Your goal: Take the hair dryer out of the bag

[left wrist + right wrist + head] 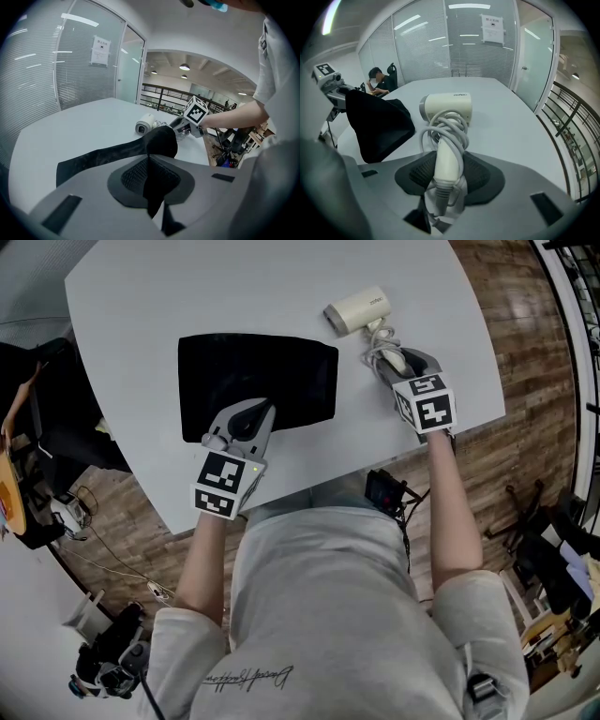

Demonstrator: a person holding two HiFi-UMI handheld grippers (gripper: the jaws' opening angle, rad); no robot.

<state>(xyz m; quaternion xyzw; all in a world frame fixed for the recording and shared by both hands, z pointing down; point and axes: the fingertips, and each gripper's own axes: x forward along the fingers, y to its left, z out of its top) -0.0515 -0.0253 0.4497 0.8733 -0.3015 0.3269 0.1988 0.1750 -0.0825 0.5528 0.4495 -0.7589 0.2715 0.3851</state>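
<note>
The cream hair dryer (357, 309) lies outside the bag on the white table (187, 287), its cord coiled round the handle. My right gripper (394, 360) is shut on that handle; in the right gripper view the handle (449, 159) sits between both pads with the barrel (446, 108) pointing away. The black bag (258, 381) lies flat at the table's middle, left of the dryer. My left gripper (251, 418) is shut on the bag's near edge, where the black fabric (157, 143) bunches up out of the closed jaws.
The table's near edge runs just under both grippers, with wood floor beyond it. Cables and gear lie on the floor at the left (103, 652). A person (377, 79) sits at the table's far end, in front of glass walls.
</note>
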